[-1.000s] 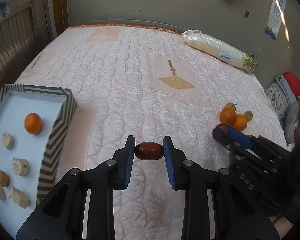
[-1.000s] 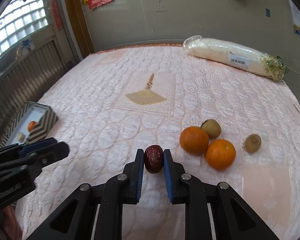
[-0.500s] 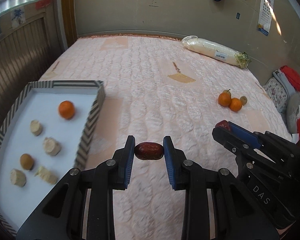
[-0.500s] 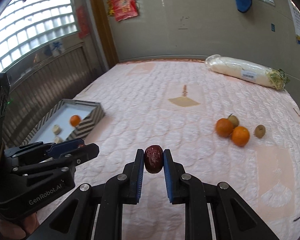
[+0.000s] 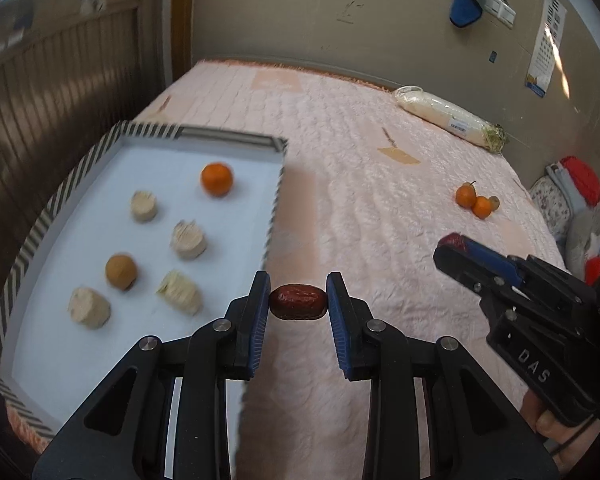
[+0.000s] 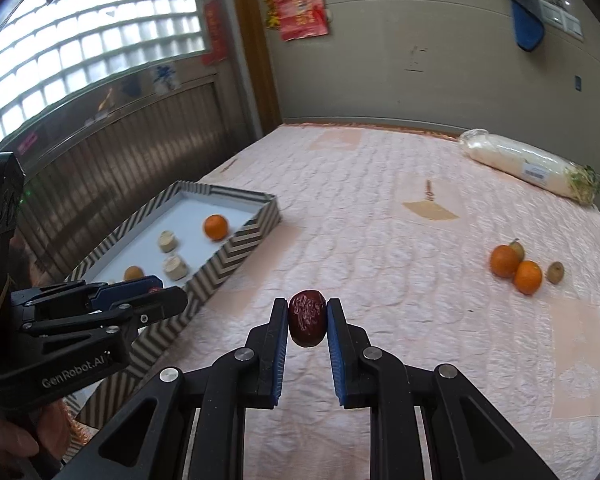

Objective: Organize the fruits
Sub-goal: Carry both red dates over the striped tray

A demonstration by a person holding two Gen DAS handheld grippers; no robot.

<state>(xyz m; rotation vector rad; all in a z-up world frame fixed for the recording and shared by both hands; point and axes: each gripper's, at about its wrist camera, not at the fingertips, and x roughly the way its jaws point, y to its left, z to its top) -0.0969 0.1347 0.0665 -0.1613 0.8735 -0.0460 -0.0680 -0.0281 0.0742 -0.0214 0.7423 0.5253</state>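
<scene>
Both grippers have a red date clamped. The left gripper (image 5: 298, 307) grips its date (image 5: 298, 307) lengthwise, right at the striped tray's (image 5: 28, 240) near corner. The right gripper (image 6: 307, 318) pinches its own date (image 6: 307, 317) upright over the quilt (image 6: 380, 240). An orange (image 5: 217, 179) sits in the tray, two more oranges (image 6: 516, 266) far right.

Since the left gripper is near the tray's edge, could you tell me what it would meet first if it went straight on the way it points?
Probably the striped tray's right wall or the pink quilt just beside it: the left gripper, shut on a red date, points down along that edge. Depth is unclear.
</scene>
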